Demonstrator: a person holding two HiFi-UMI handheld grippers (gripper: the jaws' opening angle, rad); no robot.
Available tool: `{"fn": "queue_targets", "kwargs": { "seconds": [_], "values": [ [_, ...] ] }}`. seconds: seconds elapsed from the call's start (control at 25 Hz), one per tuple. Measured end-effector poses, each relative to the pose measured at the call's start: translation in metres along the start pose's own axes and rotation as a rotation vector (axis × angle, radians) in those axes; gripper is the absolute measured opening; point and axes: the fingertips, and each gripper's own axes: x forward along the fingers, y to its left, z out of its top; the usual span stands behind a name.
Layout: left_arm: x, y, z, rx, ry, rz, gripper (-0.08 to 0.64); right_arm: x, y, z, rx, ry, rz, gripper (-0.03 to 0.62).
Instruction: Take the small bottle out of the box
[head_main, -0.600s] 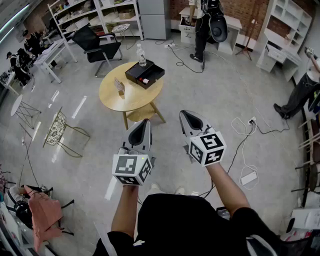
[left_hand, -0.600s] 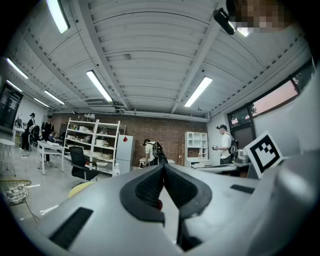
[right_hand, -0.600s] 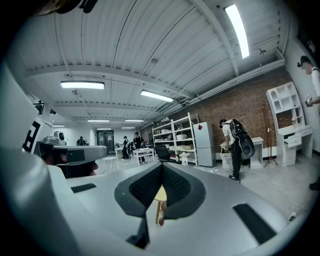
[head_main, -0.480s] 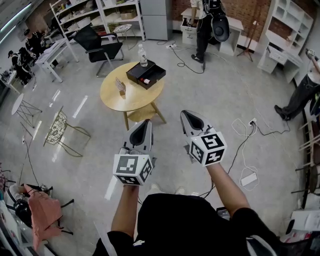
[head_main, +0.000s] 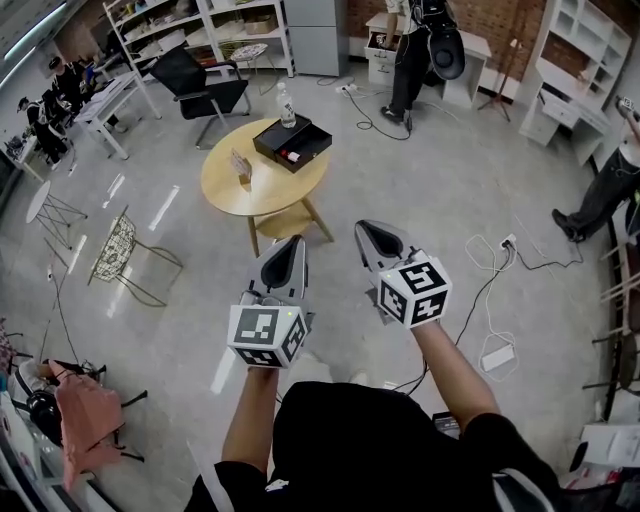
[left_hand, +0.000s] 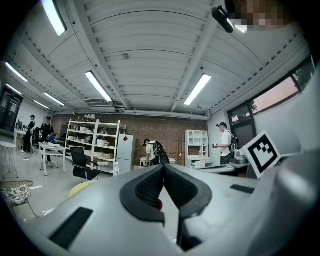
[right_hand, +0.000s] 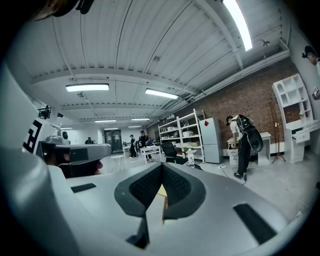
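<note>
Both tongs are held out over the grey floor, well short of the round wooden surface (head_main: 240, 190) ahead. The left tongs (head_main: 294, 246) and right tongs (head_main: 365, 231) each taper to a point and are side by side but apart. On the surface's far side sits an open black box (head_main: 300, 138) with a small red-and-white item (head_main: 290, 156) inside, too small to identify. A clear plastic bottle (head_main: 286, 108) stands upright just behind the box. A black office chair (head_main: 200, 88) stands beyond the surface, and a wire chair (head_main: 125, 255) stands to its left.
</note>
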Motion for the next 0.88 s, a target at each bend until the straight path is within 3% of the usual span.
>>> {"fn": "queue_targets", "kwargs": {
  "seconds": [0.44, 0.88],
  "values": [
    [0.010, 0.016, -0.003, -0.001, -0.010, 0.014, 0.011, 0.023, -0.002, 0.000, 0.001, -0.004, 0.023, 0.002],
    [0.063, 0.068, 0.001, -0.018, -0.014, 0.014, 0.011, 0.092, -0.027, 0.011, -0.009, 0.010, 0.012, 0.002]
  ]
}}
